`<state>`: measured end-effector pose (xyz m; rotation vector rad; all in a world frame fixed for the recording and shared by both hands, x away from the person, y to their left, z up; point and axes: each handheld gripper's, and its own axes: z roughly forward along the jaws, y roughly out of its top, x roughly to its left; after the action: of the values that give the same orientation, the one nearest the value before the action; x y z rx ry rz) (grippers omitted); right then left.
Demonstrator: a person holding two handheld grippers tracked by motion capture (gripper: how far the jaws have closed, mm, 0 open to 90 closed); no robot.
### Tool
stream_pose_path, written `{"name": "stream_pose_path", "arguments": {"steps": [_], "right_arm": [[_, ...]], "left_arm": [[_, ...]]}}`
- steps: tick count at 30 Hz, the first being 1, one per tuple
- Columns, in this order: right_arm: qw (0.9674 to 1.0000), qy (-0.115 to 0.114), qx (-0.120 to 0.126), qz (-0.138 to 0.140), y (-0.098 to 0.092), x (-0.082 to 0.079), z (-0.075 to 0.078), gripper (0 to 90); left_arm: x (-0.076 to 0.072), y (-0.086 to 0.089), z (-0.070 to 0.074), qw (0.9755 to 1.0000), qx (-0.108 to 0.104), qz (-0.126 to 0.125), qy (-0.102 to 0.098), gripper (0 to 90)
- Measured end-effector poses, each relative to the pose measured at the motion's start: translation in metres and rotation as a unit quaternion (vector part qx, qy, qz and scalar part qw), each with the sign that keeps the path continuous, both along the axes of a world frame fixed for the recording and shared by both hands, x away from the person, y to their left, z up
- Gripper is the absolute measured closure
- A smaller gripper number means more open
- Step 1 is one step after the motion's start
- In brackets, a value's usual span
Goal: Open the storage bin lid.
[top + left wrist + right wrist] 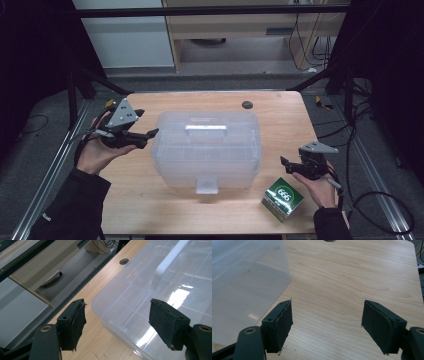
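A clear plastic storage box (206,150) with a white handle (205,129) on its shut lid stands mid-table; a white latch (206,185) hangs at its front. My left gripper (147,122) hovers open just off the box's left end, raised above the table, nothing between its jaws. In the left gripper view the box (160,297) lies ahead and to the right of the left gripper (117,322). My right gripper (287,165) is held open near the table's right front, empty, beside the box's right end. The right gripper view has the right gripper (327,325) over bare wood, the box wall (244,290) at left.
A green and white carton (282,199) lies on the wooden table (280,120) at the front right, just below my right gripper. A dark round hole (247,105) sits near the table's far edge. Cables trail off the table's right side.
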<state>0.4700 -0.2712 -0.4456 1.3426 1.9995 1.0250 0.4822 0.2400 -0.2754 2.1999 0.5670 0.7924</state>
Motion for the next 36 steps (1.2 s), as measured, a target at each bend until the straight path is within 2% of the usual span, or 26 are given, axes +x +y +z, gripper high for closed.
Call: {"name": "stream_pose_path", "arguments": {"steps": [2, 6, 16, 17, 18, 23, 26, 28, 29, 31, 36], "right_arm": [[1.0, 0.001, 0.0, 0.0, 0.0, 0.0, 0.0, 24.8], [1.0, 0.001, -0.002, 0.0, 0.0, 0.0, 0.0, 25.4], [0.9999, 0.008, -0.004, 0.005, 0.001, 0.0, 0.0, 26.3], [0.9999, 0.009, -0.007, 0.006, 0.001, 0.0, 0.0, 26.3], [0.9999, 0.009, -0.007, 0.006, 0.001, 0.0, 0.0, 26.3], [0.9999, 0.013, -0.007, 0.008, 0.002, 0.0, 0.0, 26.6], [0.9998, 0.015, -0.007, 0.008, 0.003, 0.0, 0.0, 26.8], [0.9998, 0.015, -0.007, 0.008, 0.003, 0.0, 0.0, 26.8], [0.9998, 0.015, -0.007, 0.009, 0.002, 0.001, 0.0, 27.1], [0.9998, 0.014, -0.007, 0.007, 0.002, 0.001, 0.001, 27.5], [0.9998, 0.015, -0.006, 0.008, 0.002, 0.0, 0.001, 27.6]], "left_arm": [[0.0, -0.002, 0.0, 1.0, -0.001, -0.002, -0.001, 29.3], [0.001, -0.012, 0.003, 0.9996, 0.021, -0.018, -0.001, 29.6], [0.004, -0.024, 0.008, 0.9978, 0.052, -0.04, 0.007, 29.9], [0.005, -0.028, 0.009, 0.997, 0.061, -0.047, 0.009, 29.9], [0.005, -0.028, 0.009, 0.997, 0.061, -0.047, 0.009, 29.9], [0.004, -0.039, 0.009, 0.9944, 0.083, -0.063, 0.015, 30.5], [0.005, -0.046, 0.009, 0.9921, 0.096, -0.08, 0.016, 30.9], [0.005, -0.049, 0.009, 0.9915, 0.099, -0.082, 0.017, 31.0], [0.005, -0.054, 0.009, 0.99, 0.108, -0.09, 0.016, 31.0], [0.006, -0.058, 0.008, 0.9893, 0.109, -0.095, 0.017, 31.1], [0.008, -0.069, 0.008, 0.9854, 0.129, -0.111, 0.014, 31.6]]}}
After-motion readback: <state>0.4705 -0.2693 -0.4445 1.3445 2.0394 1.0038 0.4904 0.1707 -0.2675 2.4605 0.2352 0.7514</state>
